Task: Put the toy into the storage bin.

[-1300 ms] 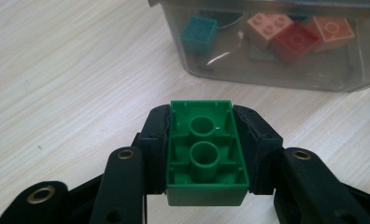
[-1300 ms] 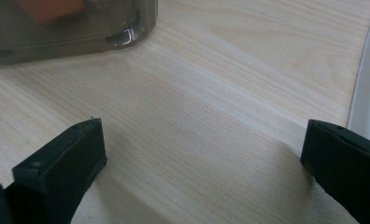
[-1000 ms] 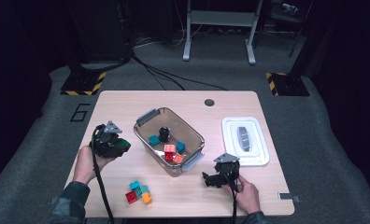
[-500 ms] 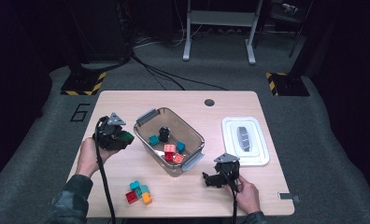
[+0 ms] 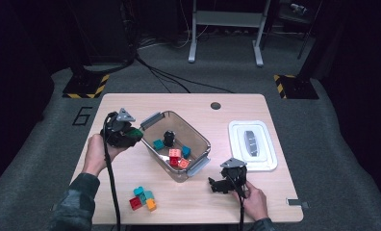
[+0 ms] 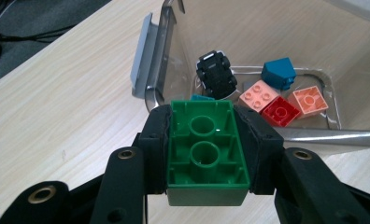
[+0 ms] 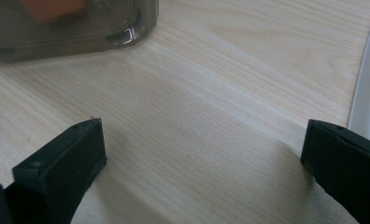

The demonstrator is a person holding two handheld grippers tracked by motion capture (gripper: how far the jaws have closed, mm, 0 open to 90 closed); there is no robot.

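Note:
My left gripper [image 5: 131,133] is shut on a green brick [image 6: 206,151], held hollow side up just left of the clear plastic bin [image 5: 152,120]. The same green brick [image 5: 134,131] peeks out at the bin's left rim in the high view. Inside the bin [image 6: 160,56] lie a black toy car [image 6: 216,73], a teal block [image 6: 279,72], a pink brick [image 6: 259,94], a red brick [image 6: 280,112] and an orange brick [image 6: 309,100]. My right gripper [image 5: 216,185] rests low on the table right of the bin, open, with bare wood between its jaws [image 7: 202,154].
A small cluster of loose bricks [image 5: 143,197] lies near the table's front edge. The white bin lid [image 5: 270,144] sits at the right, its edge [image 7: 367,79] close to my right gripper. A round hole [image 5: 215,105] marks the table's far side.
My left gripper has carried the green brick rightward and slightly away from the person, up to the bin's left rim. The right gripper has stayed put.

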